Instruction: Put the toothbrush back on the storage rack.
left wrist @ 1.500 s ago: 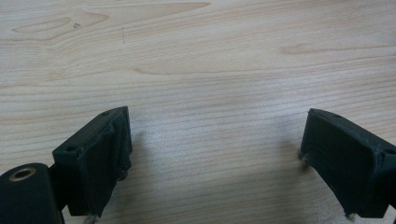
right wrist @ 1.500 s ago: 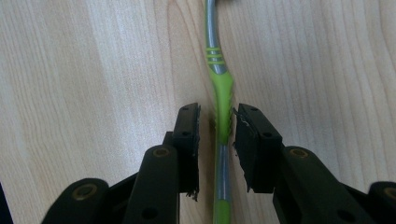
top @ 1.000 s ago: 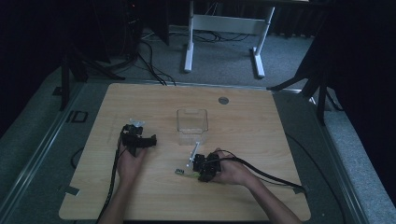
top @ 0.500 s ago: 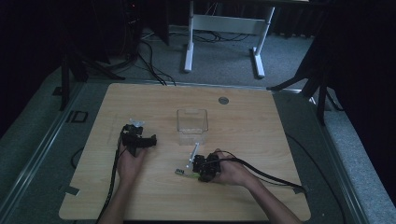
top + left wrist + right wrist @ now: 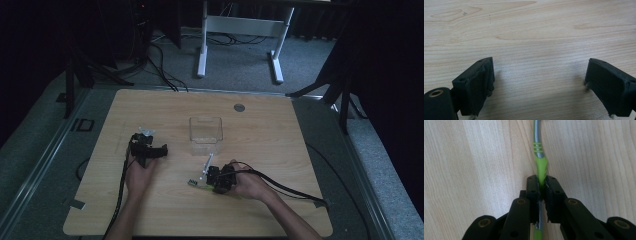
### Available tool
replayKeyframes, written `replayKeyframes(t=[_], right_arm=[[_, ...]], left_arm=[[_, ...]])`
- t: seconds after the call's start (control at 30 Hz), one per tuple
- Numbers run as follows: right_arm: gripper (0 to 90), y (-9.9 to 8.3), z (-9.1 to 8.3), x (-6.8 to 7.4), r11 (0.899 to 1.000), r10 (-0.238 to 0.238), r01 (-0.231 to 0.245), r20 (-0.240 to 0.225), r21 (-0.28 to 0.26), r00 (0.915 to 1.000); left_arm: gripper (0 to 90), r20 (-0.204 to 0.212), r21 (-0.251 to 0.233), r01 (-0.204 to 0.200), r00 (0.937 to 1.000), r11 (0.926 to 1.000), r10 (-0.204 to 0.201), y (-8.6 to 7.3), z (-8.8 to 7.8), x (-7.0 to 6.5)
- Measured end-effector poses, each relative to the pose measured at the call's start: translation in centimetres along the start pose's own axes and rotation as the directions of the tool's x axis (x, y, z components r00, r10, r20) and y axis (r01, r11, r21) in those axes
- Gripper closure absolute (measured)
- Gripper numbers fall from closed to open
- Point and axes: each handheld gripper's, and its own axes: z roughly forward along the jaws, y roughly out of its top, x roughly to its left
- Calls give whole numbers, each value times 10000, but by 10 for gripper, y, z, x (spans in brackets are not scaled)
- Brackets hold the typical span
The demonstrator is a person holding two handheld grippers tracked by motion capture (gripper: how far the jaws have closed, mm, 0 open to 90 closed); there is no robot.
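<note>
The toothbrush [image 5: 539, 157] is seen lying flat on the wooden surface [image 5: 280, 145], near the front edge and right of centre, just in front of the clear plastic box [image 5: 205, 133]. In the high view its long axis is observed to run on a slight diagonal, from the end nearer the box [image 5: 207, 161] back and leftward toward the person's side. In the right gripper view the handle is seen to run straight away from the camera, along the line of the jaws. The handle is slim and gently curved: a grey, smooth, metallic-looking shaft farther off, marked with three thin green rings, then a bright green, matte section that widens slightly.

The right gripper [image 5: 542, 185] is closed on that green section; its jaws have just been closing, and the black pads are now pressed against both sides of the handle, with more of the handle visible below the pads between the black linkage arms. In the high view the right gripper [image 5: 215, 181] is held low over the surface by the right hand [image 5: 246, 183].

The left gripper [image 5: 539, 82] is held with its jaws wide apart over bare surface, nothing between them. Its pads are black, blocky and slightly rough. It is placed well left of the toothbrush [image 5: 150, 150].

The surface is pale wood with a fine, straight grain.
</note>
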Motion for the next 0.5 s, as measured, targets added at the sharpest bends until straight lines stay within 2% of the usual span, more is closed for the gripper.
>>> replayKeyframes(t=[0.5], right_arm=[[822,-1,-11,-3,9975,344,-343,1,-621,9994]], left_arm=[[93,0,-3,3,10000,10000,-3,0,0,0]])
